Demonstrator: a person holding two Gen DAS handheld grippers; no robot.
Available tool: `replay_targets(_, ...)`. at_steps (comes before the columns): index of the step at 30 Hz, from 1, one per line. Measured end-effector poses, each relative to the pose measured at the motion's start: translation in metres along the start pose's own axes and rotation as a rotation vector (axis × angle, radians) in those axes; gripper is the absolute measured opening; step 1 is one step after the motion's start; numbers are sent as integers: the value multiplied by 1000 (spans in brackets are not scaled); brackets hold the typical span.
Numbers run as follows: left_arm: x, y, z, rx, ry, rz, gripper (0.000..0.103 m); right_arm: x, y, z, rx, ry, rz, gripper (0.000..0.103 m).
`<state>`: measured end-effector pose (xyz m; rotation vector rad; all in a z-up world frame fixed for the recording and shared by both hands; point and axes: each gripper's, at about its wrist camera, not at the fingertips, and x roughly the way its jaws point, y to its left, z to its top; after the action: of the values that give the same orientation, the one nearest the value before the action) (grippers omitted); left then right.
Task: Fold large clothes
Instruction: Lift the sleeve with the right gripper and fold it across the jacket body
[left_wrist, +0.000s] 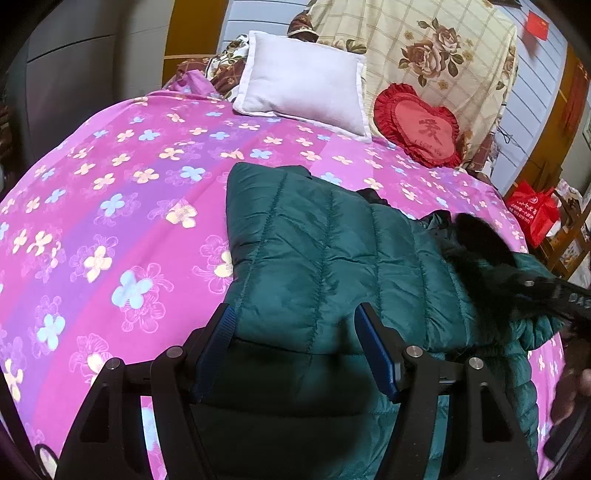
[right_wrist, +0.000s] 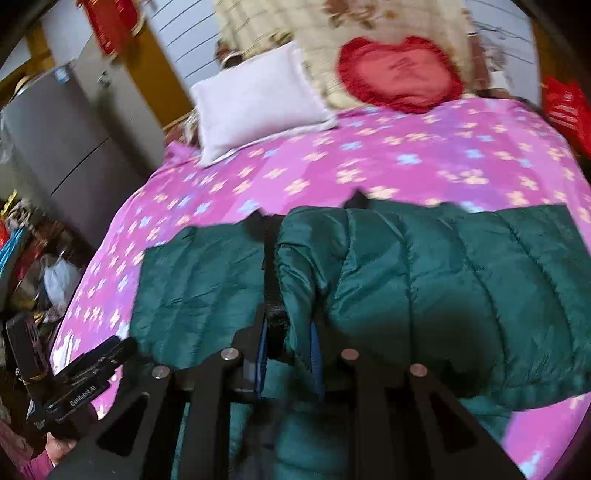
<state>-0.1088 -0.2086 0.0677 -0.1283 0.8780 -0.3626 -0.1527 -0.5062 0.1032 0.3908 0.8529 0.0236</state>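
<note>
On the right gripper (right_wrist: 286, 332), clenched fingers grasp the green jacket (right_wrist: 406, 288); left gripper (left_wrist: 295, 332) gapes, lettered "GenRobot.AI".

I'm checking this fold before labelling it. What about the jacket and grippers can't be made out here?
- Left wrist view: the green jacket's right side is hidden behind the blurred right gripper.
- Right wrist view: motion blur smears the jacket's stitching; the fabric pinched between the fingers hides what layers are caught.
- Both views: the jacket's near edge is cut off by the frame bottom.
</note>
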Motion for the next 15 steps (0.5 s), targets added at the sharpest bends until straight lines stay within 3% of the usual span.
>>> replay_targets(9, 5, 5, 1, -22, 13, -19, 49, 67, 47, -7, 23, 71, 130, 22)
replay_targets(14, 3, 4, 2, -54, 20, -153, 49, 79, 38, -12, 85, 123, 203, 38)
replay_targets(15, 2, 2, 3, -54, 21, -172, 50, 74, 38, -11, 87, 131, 219, 47)
